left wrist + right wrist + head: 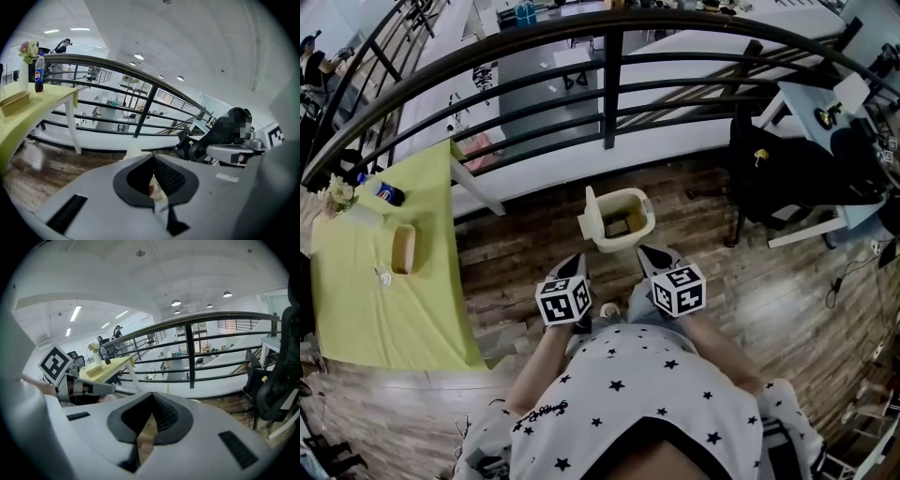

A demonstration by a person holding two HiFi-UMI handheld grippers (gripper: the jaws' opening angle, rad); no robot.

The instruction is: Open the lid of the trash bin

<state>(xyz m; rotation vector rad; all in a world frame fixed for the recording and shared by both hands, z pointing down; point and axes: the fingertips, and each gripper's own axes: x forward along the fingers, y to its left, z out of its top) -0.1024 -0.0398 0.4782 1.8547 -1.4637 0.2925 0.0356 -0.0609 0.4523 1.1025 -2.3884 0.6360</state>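
In the head view a cream trash bin stands on the wooden floor just ahead of me. Its lid is raised upright at the bin's left side, and the inside shows. My left gripper points at the bin from just short of its near left side, jaws closed together and holding nothing. My right gripper sits at the near right side, likewise shut and empty. The left gripper sees the pale lid just past its jaws. Beyond the right gripper the bin's rim peeks out.
A black metal railing runs close behind the bin. A yellow-green table at left holds a cola bottle, a wooden tray and flowers. A black office chair and white desk stand at right.
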